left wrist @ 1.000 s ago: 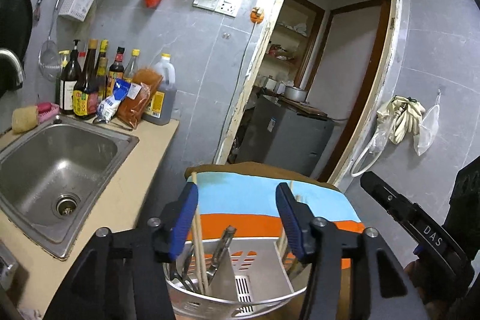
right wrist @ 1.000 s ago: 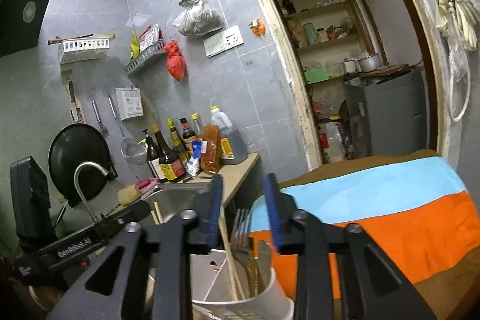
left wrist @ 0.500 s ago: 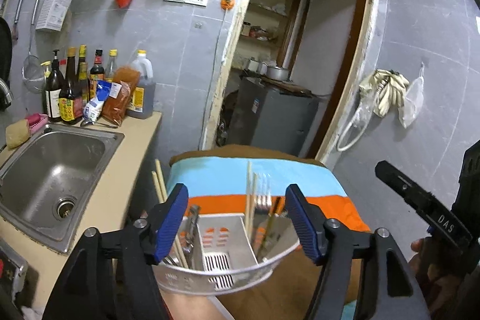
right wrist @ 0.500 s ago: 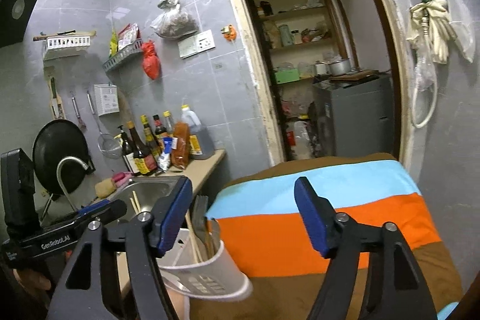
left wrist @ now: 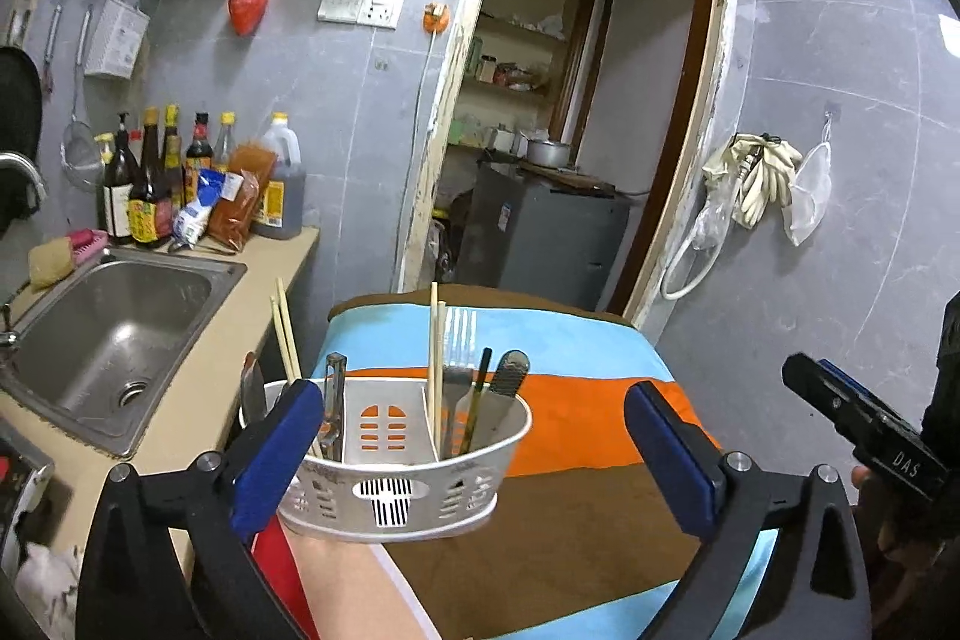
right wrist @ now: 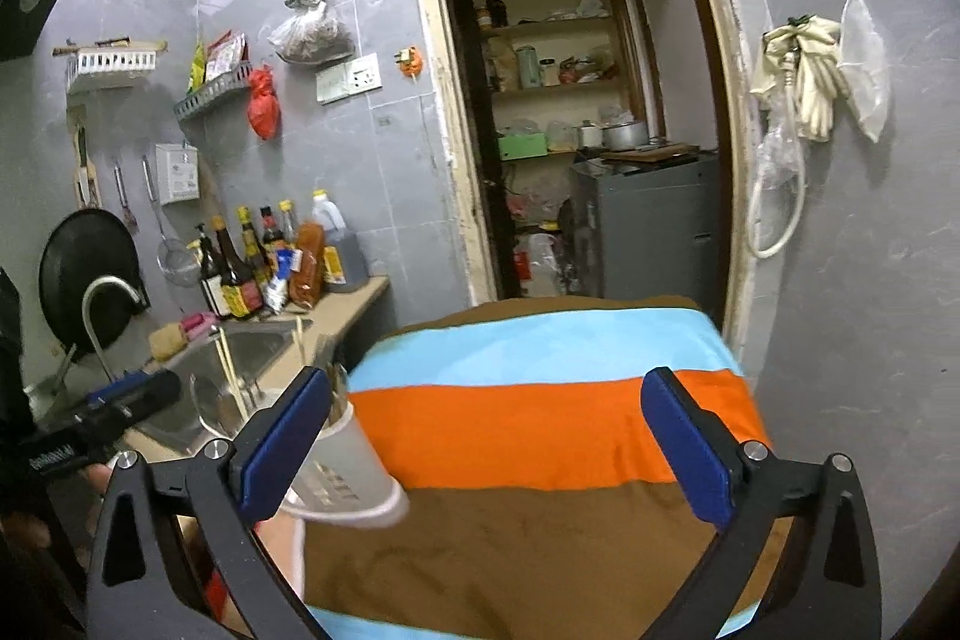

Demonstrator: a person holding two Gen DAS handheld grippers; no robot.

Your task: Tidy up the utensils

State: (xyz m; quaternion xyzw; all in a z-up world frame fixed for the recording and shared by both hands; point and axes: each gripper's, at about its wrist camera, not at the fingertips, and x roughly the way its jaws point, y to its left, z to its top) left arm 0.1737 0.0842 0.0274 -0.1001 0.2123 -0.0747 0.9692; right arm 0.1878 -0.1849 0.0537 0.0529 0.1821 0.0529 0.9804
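A white slotted utensil holder (left wrist: 390, 466) stands at the near left corner of the striped cloth (left wrist: 576, 400). In it are chopsticks (left wrist: 437, 358), a fork (left wrist: 463, 340), a grey-handled tool (left wrist: 510, 370) and metal handles (left wrist: 335, 388). My left gripper (left wrist: 474, 430) is drawn back from the holder, its jaws opening wide and touching nothing. My right gripper (right wrist: 489, 418) hangs over the cloth, jaws opening too, with only cloth between them. In the right wrist view the holder (right wrist: 348, 466) sits just beyond the left finger. A bare forearm (left wrist: 336, 568) shows below the holder.
A steel sink (left wrist: 108, 334) is set in the beige counter (left wrist: 240, 280) left of the cloth, with sauce bottles (left wrist: 162, 184) along the wall. Behind the cloth are a doorway and a grey cabinet (left wrist: 540, 232). Gloves (left wrist: 750, 178) hang on the right wall.
Both grippers' jaws have spread from narrow to wide and pulled back from the holder. The holder now shows whole in the left view and has slid to the left in the right view.
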